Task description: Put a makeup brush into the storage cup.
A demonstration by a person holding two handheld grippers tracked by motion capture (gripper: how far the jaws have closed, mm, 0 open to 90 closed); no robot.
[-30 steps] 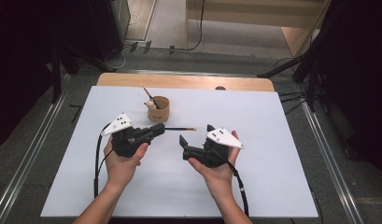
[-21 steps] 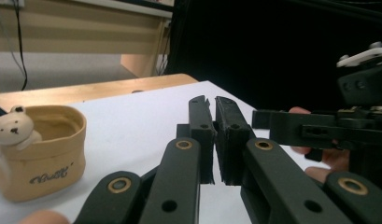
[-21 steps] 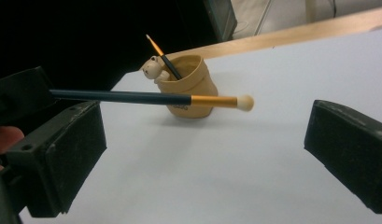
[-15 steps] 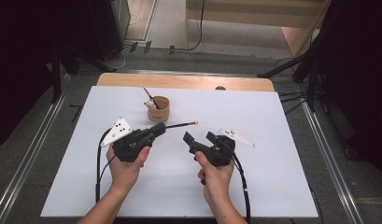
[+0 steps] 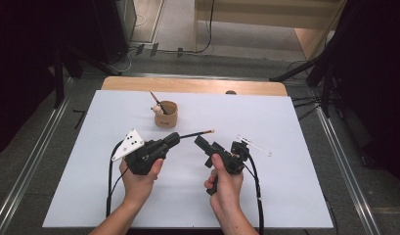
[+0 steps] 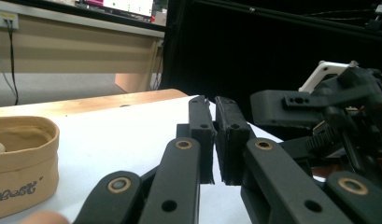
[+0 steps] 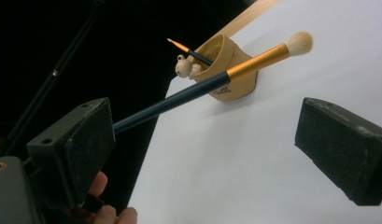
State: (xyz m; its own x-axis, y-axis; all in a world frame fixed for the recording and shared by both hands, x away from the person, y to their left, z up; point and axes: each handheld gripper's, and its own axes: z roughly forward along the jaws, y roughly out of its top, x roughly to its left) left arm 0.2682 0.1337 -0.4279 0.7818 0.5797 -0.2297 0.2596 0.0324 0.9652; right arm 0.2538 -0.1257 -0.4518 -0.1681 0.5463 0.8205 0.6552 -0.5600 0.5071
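So the makeup brush [image 5: 195, 133] is sitting up off the bench, pinched at its dark handle end by the left gripper [image 5: 172, 139], and its pale bristle tip is pointing out toward about 2 o'clock from that gripper in the high view. In the right gripper view the brush [image 7: 212, 84] is running diagonally across the frame, dark handle, gold ferrule, fluffy tip at the upper right, passing in front of the cup. The left gripper's jaws are looking almost closed in its own view, just a thin slit between them [image 6: 214, 140], clamping the brush. The right gripper [image 5: 203, 143] is hanging at roughly 3 o'clock from the left one, near it but apart, and its jaws are spread wide, with nothing between them [image 7: 202, 154]. The little tan cup [image 5: 166, 113] is standing upright on the bench at about 12 o'clock from the left gripper, well behind it, and it's holding a thin dark pencil-like brush [image 5: 154, 101] leaning toward 11 o'clock plus a small pale figure [image 7: 185, 66] at its rim. Everything is resting on a white sheet [image 5: 285, 117] covering the bench [image 5: 192, 85], whose wooden edge is showing along the far side. The person's hands [image 5: 139, 178] are coming in from 6 o'clock, each wrapping a gripper body.
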